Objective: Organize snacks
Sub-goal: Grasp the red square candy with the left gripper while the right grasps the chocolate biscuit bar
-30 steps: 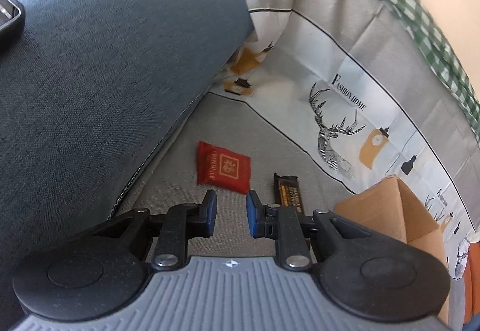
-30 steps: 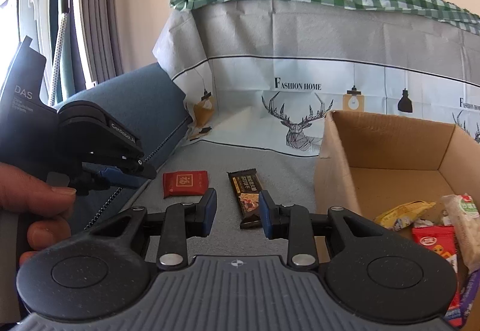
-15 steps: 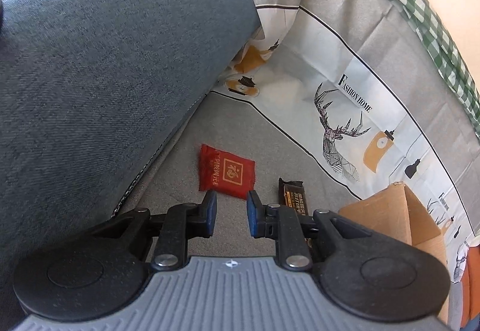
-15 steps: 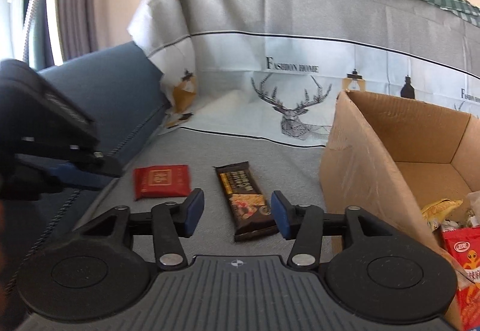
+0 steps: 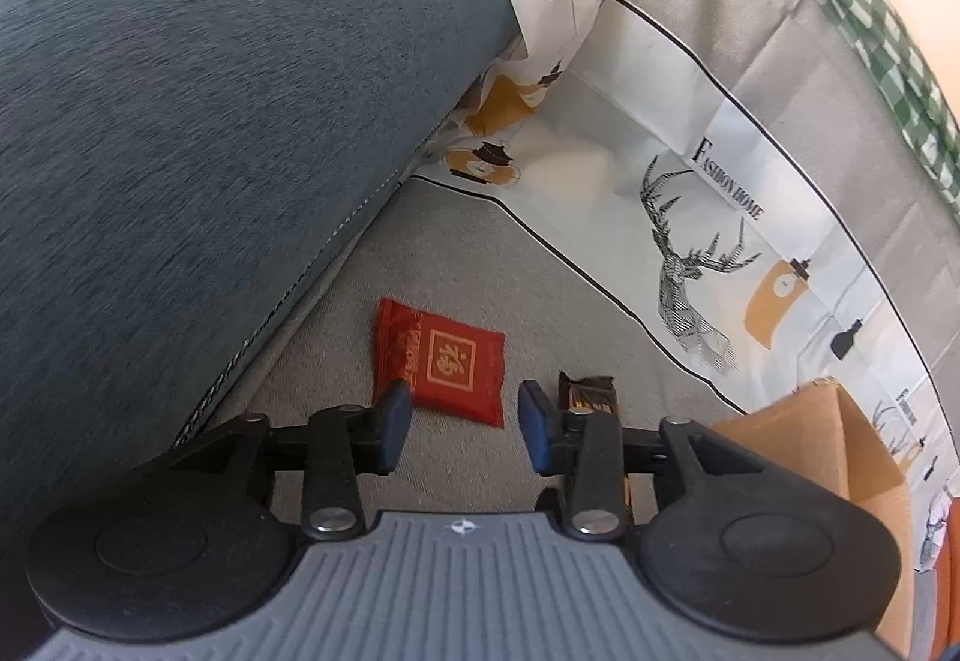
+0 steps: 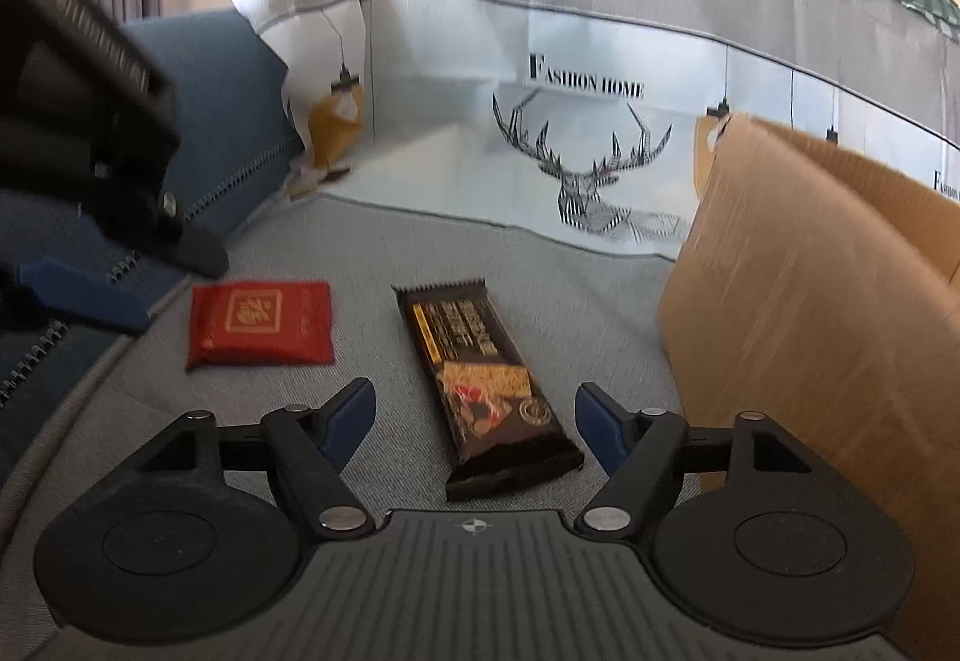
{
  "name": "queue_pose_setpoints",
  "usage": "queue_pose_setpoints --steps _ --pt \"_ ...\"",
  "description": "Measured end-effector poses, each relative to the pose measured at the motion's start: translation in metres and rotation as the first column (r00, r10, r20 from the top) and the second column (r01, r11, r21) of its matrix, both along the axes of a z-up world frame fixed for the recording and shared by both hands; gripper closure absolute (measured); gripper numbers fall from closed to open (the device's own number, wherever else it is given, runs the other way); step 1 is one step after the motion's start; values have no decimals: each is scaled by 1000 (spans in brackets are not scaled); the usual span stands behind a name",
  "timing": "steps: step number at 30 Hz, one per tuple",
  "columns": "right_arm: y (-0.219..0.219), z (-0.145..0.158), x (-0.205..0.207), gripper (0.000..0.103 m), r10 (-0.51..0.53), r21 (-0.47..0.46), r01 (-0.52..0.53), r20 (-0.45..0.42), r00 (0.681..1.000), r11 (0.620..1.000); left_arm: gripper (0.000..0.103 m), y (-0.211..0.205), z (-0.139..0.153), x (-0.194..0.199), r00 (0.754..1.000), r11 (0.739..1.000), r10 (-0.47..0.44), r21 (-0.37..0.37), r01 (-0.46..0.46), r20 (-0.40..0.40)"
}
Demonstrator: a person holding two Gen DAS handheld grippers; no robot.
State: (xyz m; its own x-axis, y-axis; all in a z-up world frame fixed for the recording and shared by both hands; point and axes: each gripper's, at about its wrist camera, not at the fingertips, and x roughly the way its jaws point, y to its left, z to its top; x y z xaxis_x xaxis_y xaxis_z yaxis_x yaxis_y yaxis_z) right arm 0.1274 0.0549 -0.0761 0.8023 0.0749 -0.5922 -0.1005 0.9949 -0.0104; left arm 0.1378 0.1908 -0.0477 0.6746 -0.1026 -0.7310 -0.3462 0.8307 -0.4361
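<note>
A red snack packet [image 5: 441, 361] lies flat on the grey sofa seat, just ahead of my left gripper [image 5: 465, 409]. That gripper's jaws are opening, and the packet's near edge shows in the gap without touching the pads. The right wrist view has the same red packet [image 6: 261, 322] at left, beside a dark chocolate bar [image 6: 486, 379]. My right gripper [image 6: 474, 415] hovers over the bar's near half, its jaws opening, with the bar between them and untouched. In the left wrist view only the far end of the bar [image 5: 588, 391] shows behind the right finger.
A cardboard box [image 6: 810, 289] stands right of the bar, close to my right finger, its corner [image 5: 822, 439] visible in the left wrist view. A blue sofa cushion [image 5: 210, 121] rises at left. A printed deer cloth [image 6: 600, 121] covers the backrest. My left gripper's body [image 6: 90, 139] fills the right view's left edge.
Both grippers have come down closer to the seat and their jaws have spread. The left one now faces the red packet, and the right one now straddles the chocolate bar.
</note>
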Motion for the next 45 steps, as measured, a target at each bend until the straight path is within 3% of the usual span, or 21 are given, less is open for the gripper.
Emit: queue_pose_setpoints --steps 7,11,14,18,23,28,30,33,35,43,44,45 --pt "-4 -13 7 28 -35 16 36 -34 999 999 37 1 -14 23 998 1000 7 -14 -8 -62" --pt "-4 -16 8 28 -45 17 45 -34 998 999 22 -6 -18 34 996 998 14 67 -7 -92" --pt "-9 -16 9 30 -53 49 55 -43 998 997 22 -9 -22 42 994 993 10 117 3 -112" --pt "-10 -16 8 48 -29 66 31 -38 999 997 21 -8 -33 54 987 989 -22 142 45 -161" --pt "-10 -14 3 50 -23 84 26 -32 999 996 17 -14 -40 63 984 977 -55 194 87 -168" --pt "-9 -13 2 51 -15 85 17 -21 1000 996 16 -29 -44 69 977 947 -104 281 154 -184" --pt "-9 -12 2 52 -17 86 19 -21 1000 996 18 -33 -45 70 976 936 -112 309 166 -186" --pt "-8 -11 1 52 -20 87 22 -23 1000 996 36 -35 -44 68 978 922 -124 345 176 -168" --pt "-8 -11 0 52 -21 89 24 -25 999 996 55 -33 -41 65 981 924 -125 343 171 -152" --pt "-11 -8 -10 54 -20 101 23 -34 999 995 87 -26 -22 53 988 935 -144 320 155 -59" --pt "-11 -7 -11 61 -16 105 20 -36 999 994 91 -26 -19 50 988 936 -149 314 156 -48" --pt "-10 -5 -13 61 -9 105 13 -37 999 994 92 -25 -16 47 988 937 -152 311 157 -39"
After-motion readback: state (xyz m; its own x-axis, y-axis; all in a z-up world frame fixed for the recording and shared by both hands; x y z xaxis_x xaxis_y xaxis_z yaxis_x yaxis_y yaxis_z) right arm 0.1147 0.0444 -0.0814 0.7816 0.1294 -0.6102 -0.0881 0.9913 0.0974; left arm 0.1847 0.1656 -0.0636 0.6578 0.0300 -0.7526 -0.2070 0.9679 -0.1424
